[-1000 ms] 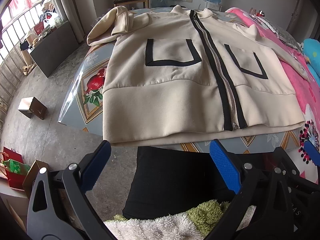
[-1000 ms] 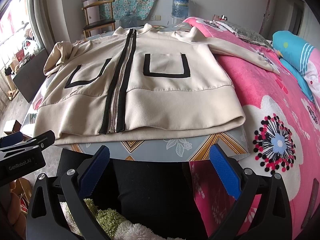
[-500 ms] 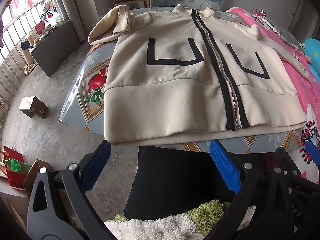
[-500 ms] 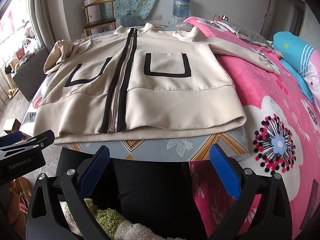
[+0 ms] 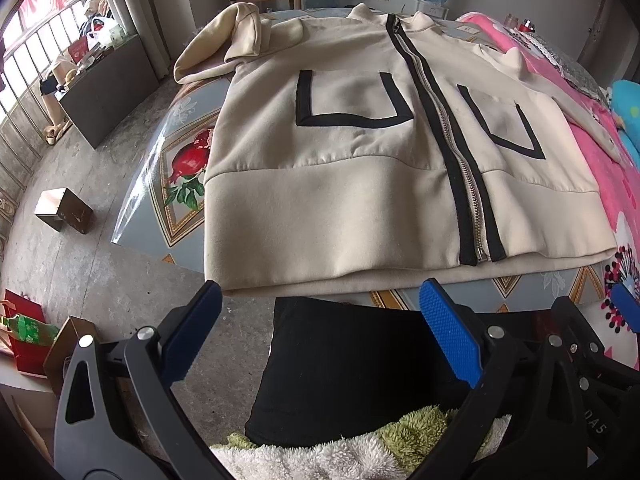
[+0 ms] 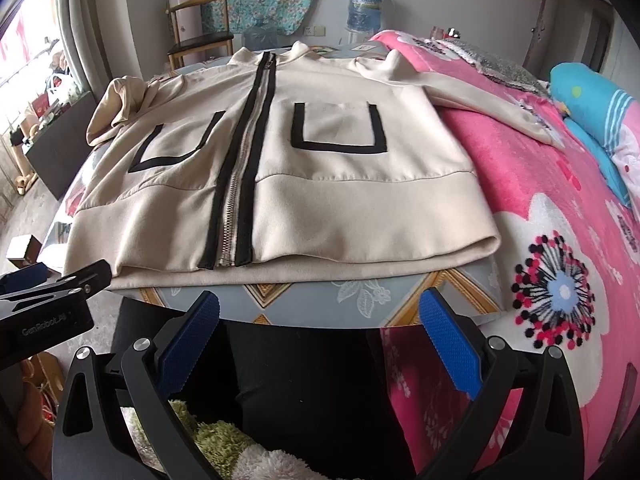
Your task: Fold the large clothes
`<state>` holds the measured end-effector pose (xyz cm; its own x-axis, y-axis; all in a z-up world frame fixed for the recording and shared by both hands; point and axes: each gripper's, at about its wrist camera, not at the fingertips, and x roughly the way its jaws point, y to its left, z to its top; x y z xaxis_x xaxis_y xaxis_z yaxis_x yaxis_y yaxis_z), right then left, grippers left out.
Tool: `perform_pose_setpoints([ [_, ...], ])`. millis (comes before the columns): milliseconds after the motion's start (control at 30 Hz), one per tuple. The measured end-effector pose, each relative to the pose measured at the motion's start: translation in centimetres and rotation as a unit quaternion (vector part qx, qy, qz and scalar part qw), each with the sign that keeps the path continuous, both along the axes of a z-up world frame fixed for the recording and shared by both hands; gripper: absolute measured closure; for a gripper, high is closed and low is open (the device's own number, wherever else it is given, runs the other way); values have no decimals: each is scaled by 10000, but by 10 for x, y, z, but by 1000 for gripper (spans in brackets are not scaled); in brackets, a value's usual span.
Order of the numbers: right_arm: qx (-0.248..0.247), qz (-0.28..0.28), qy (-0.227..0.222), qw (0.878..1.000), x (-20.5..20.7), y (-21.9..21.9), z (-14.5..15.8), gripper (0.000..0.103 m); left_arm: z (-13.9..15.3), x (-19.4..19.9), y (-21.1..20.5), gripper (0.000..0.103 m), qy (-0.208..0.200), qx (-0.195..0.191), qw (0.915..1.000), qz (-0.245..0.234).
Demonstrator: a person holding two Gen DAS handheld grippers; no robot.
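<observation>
A beige zip-up jacket (image 5: 340, 208) with black zipper trim and two black-outlined pockets lies flat, front up, on a patterned table; it also shows in the right wrist view (image 6: 320, 208). Its left sleeve is folded at the far left corner, and its right sleeve stretches onto the pink bed. My left gripper (image 5: 320, 332) is open and empty, just short of the hem's left part. My right gripper (image 6: 320, 332) is open and empty, just short of the hem's right part. Neither touches the jacket.
The table (image 5: 160, 208) has a plastic-covered floral top. A pink flowered bed (image 6: 560, 280) adjoins it on the right, with a blue pillow (image 6: 592, 96). A chair (image 6: 200, 40) and water bottle (image 6: 364, 8) stand behind. Small boxes (image 5: 64, 210) sit on the floor left.
Both grippers have shifted slightly; the jacket appears a little more to the right in both views. Both stay open and the jacket has not moved.
</observation>
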<state>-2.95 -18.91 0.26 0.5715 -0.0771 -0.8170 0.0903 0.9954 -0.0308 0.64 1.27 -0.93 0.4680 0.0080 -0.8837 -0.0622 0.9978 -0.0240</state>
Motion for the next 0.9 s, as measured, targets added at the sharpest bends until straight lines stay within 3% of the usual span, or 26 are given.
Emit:
perform_pose_setpoints([
  [267,-217,-99,159,9996,26,1,-4,6,-10,28,21,7,-23,-114,9998,147],
  [533,-470,-23,-209,9987,72,12,13,6,-1,66,62,7,-470,-315,9977,365],
  [667,-343,233,-529,9977,106,26,30,6,14,93,96,7,-785,-1009,9913,319],
  [767,-57,428,-786,9960,130,38,44,6,26,120,123,7,-862,-1751,9800,399],
  [833,203,567,-868,9944,149,45,49,6,32,137,137,7,-949,-2039,9730,514],
  [900,293,655,-907,9933,165,53,51,6,35,159,145,7,-1030,-2042,9718,576],
])
